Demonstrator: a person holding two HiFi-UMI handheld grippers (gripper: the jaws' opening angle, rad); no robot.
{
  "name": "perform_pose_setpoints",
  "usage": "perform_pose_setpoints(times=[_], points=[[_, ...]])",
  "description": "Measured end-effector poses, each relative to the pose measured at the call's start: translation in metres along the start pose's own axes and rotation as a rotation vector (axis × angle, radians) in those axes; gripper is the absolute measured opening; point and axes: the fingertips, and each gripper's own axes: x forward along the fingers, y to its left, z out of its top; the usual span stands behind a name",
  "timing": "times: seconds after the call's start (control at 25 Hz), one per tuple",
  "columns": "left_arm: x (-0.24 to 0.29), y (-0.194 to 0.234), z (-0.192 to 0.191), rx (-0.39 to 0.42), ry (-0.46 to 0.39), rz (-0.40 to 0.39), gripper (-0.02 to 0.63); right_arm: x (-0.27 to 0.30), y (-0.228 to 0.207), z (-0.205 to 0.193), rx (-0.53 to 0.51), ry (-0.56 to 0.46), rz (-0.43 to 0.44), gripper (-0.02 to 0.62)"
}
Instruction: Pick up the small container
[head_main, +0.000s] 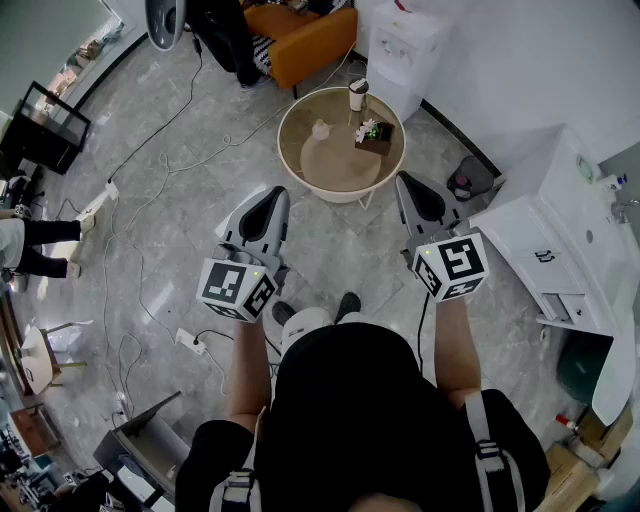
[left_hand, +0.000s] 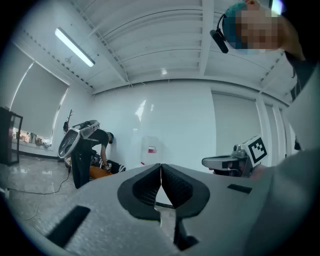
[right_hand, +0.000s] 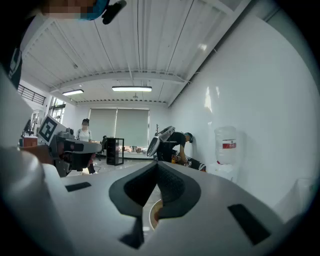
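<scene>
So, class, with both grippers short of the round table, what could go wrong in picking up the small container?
The container stands at the table's far edge, so a reach over could knock the plant box on its near side. The left gripper and right gripper both have jaws together; unless one opens first, it may push the container off.
</scene>
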Motion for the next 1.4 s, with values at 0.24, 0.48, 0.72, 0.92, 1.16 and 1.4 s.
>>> perform_pose_setpoints(times=[0.24, 0.48, 0.72, 0.92, 1.16, 1.4], points=[[0.005, -0.002, 0.003, 0.008, 0.010, 0.009, 0.020, -0.003, -0.005, 0.005, -0.007, -0.009, -0.005, 0.003], [0.007, -0.002, 0.006, 0.007, 0.009, 0.022, 0.020, -0.006, -0.007, 0.003, 0.007, -0.021, 0.006, 0.003], [0.007, -0.004, 0.000, 0.004, 0.027, 0.032, 0.020, -0.006, -0.011, 0.000, 0.058, -0.039, 0.013, 0.003], [0.007, 0.007, -0.011, -0.014, 0.054, 0.045, 0.020, 0.000, -0.012, -0.014, 0.092, -0.013, 0.006, 0.003], [0.022, 0.026, -0.023, -0.023, 0.089, 0.035, 0.020, 0.023, -0.017, -0.023, 0.104, 0.013, -0.006, 0.003], [0.056, 0.061, -0.024, -0.036, 0.075, 0.009, 0.020, 0.061, -0.029, -0.020, 0.082, 0.026, -0.030, 0.003]])
